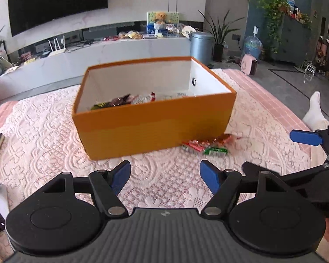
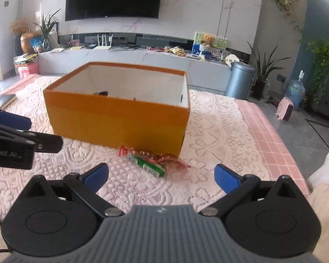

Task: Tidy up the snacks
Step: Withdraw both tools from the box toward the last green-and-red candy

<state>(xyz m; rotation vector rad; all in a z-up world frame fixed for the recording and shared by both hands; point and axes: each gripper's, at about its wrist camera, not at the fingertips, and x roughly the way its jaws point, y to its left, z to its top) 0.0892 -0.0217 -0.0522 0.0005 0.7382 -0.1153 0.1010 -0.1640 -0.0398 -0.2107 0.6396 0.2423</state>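
1. Right now the right gripper [image 2: 161, 176] has its blue pads spread wide with nothing between them, angled down at the lace cloth [image 2: 208, 135].
2. Straight ahead of that gap, just beyond the fingertips, lies the green snack packet [image 2: 150, 166]; its long axis runs slantwise, from upper left to lower right in the right wrist view.
3. Behind it, touching or nearly so, sit the red snack wrappers [image 2: 155, 155], right at the foot of the orange box [image 2: 120, 120].
4. Meanwhile the left gripper [image 1: 164, 178] is also open and empty, facing the box's near wall; from there the loose snacks lie ahead and off to the right.
5. By my reading the right gripper is the nearer one for the green packet, and closing across its narrow side would need a slight roll of the wrist.
6. Inside the box some snacks [image 1: 131, 99] already rest on the bottom, so the job looks partly done.
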